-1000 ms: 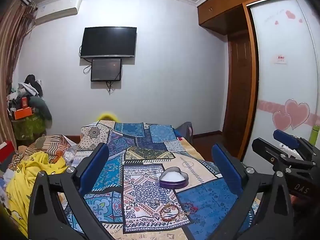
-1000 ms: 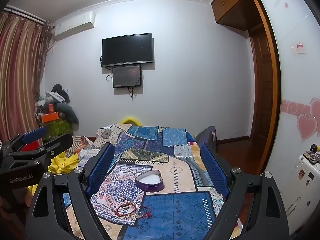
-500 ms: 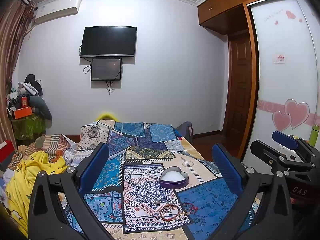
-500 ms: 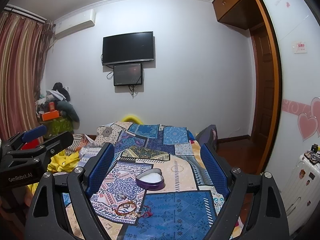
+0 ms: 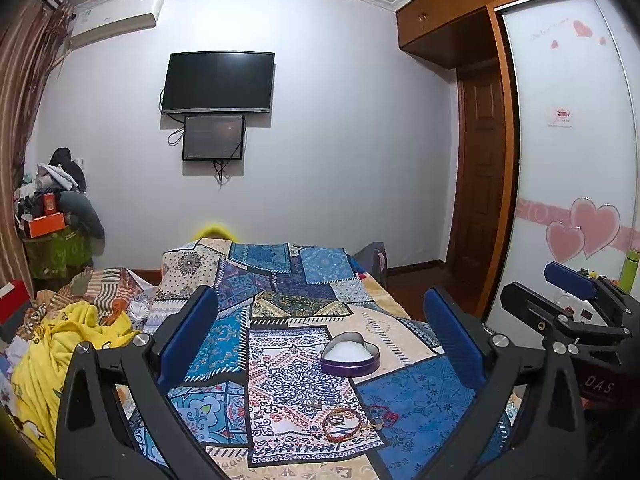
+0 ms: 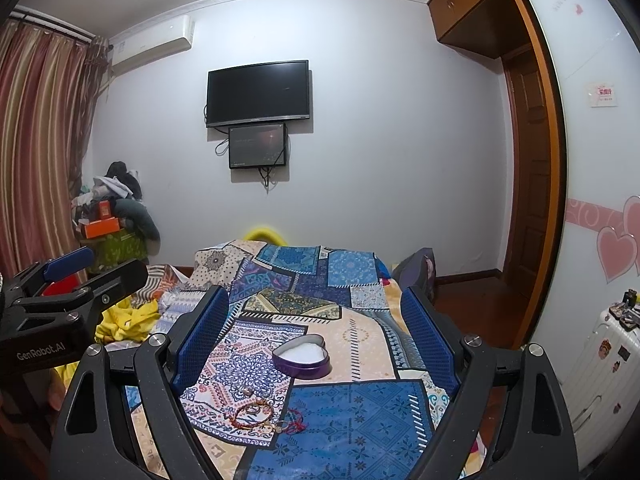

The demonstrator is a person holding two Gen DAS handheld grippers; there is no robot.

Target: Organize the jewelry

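A purple heart-shaped tin point(image 5: 350, 354) with white lining sits open on the patterned bedspread point(image 5: 280, 308); it also shows in the right wrist view point(image 6: 302, 357). In front of it lie a beaded bracelet point(image 5: 342, 424), a red cord bracelet point(image 5: 383, 414) and small rings point(image 6: 248, 391). The bracelet point(image 6: 253, 414) and red cord point(image 6: 295, 420) also show in the right wrist view. My left gripper point(image 5: 320, 344) is open and empty above the bed. My right gripper point(image 6: 316, 340) is open and empty beside it.
A yellow blanket and striped clothes point(image 5: 64, 332) are heaped at the bed's left. A cluttered stand point(image 5: 52, 232) stands by the curtain. A wardrobe with heart stickers point(image 5: 576, 200) and a white suitcase point(image 6: 600, 368) are on the right. A TV point(image 5: 218, 82) hangs on the far wall.
Both grippers stay open and nearly still. The right wrist view has tilted slightly downward, so the jewelry shows a little higher in it.
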